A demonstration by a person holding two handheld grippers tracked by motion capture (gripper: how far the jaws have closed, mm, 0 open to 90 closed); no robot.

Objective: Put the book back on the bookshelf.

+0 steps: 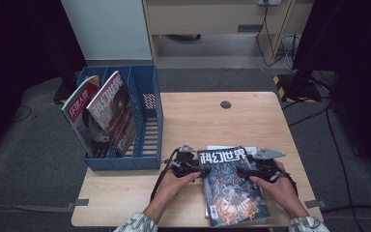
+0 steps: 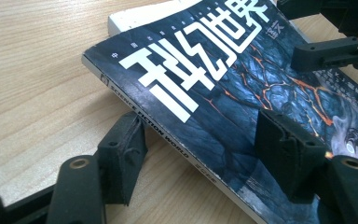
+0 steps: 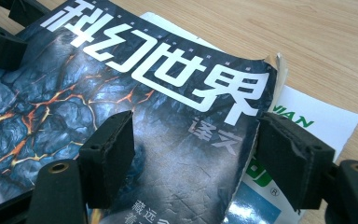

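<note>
1. The dark glossy magazine with white title characters and an orange-veined cover (image 1: 232, 186) lies flat on the pale wooden table (image 1: 125, 198), on top of a white paper with green print (image 3: 321, 126).
2. The left gripper (image 2: 200, 154) has its jaws spread wide, one on each side of the magazine's spine edge; the spine runs between them, so it appears lined up to pinch that edge.
3. The right gripper (image 3: 193, 154) is likewise spread, straddling the opposite, slightly curled edge, with one jaw over the cover and one over the white paper.
4. Coming at both sides probably lets the limp magazine be lifted without sagging.
5. Beyond the left gripper stands a blue plastic file rack (image 1: 147, 121) already holding two upright magazines (image 1: 104, 116), likely the destination.
</note>
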